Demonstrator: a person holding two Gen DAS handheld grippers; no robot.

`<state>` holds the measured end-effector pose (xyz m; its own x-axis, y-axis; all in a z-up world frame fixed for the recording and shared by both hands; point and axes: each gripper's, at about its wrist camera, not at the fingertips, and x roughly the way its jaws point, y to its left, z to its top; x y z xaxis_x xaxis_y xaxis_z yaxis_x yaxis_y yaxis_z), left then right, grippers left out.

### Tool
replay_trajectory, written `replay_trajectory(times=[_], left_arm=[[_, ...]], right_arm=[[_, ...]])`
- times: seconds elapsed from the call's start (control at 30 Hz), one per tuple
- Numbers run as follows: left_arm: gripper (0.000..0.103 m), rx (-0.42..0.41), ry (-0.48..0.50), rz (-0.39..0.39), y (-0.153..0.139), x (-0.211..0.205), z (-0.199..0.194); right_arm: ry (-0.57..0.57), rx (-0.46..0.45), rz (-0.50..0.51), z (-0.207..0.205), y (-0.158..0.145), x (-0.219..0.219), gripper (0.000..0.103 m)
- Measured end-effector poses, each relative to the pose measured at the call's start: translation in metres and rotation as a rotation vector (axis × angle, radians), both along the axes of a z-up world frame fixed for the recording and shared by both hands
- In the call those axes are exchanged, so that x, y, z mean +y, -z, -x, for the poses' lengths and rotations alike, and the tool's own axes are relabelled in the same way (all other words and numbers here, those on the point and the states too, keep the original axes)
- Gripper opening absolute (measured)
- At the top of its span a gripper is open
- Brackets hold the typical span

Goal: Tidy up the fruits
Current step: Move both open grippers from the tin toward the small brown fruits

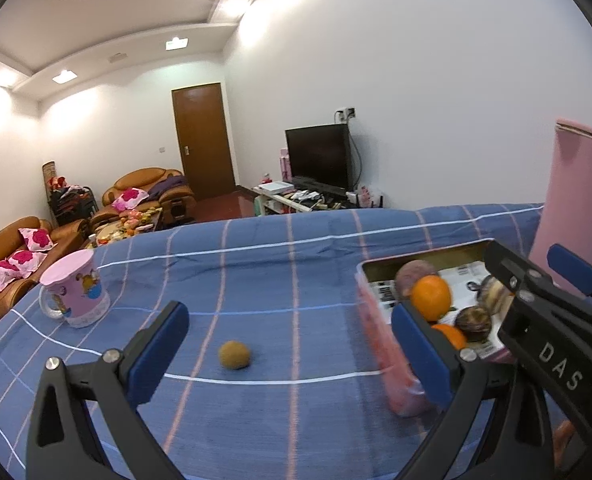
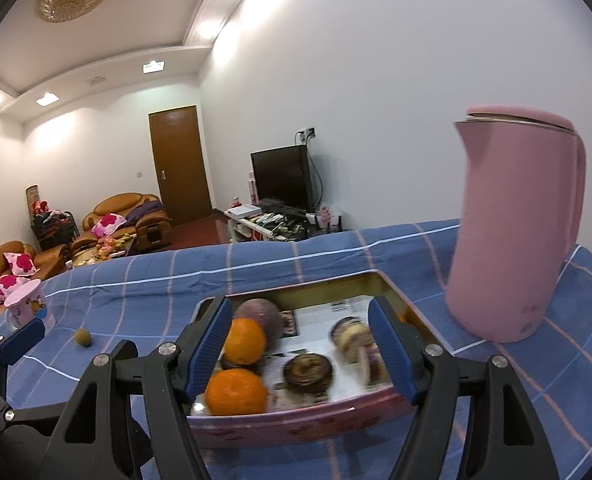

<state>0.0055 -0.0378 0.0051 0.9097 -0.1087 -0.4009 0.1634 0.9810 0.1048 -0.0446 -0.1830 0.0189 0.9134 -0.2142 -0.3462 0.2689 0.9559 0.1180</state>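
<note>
A small brown round fruit (image 1: 234, 355) lies alone on the blue checked cloth (image 1: 280, 264). My left gripper (image 1: 290, 354) is open and empty, with the fruit between its fingers and just beyond the tips. The fruit also shows far left in the right wrist view (image 2: 83, 337). A pink tin tray (image 2: 296, 426) holds two oranges (image 2: 236, 394), a purple fruit (image 2: 260, 314) and several dark round fruits (image 2: 308, 372). My right gripper (image 2: 300, 350) is open and empty, above the tray's near edge. In the left wrist view the right gripper (image 1: 536, 280) hovers over the tray (image 1: 380, 344).
A tall pink kettle (image 2: 512, 236) stands right of the tray. A pink cartoon mug (image 1: 76, 290) stands at the cloth's left. Beyond the table's far edge are sofas, a TV stand and a door.
</note>
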Motion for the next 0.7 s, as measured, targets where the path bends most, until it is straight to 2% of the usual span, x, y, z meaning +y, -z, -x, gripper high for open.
replay_trajectory(times=[0.37,0.7], left_arm=[[0.103,0.018,-0.057,0.002,0.002,0.045,-0.017],[0.103,0.082,-0.129,0.0,0.009,0.094,-0.044]], right_arm=[[-0.084,0.014,-0.012,-0.028,0.003,0.051,0.072],[-0.142,0.041,-0.027,-0.049,0.007,0.084,0.072]])
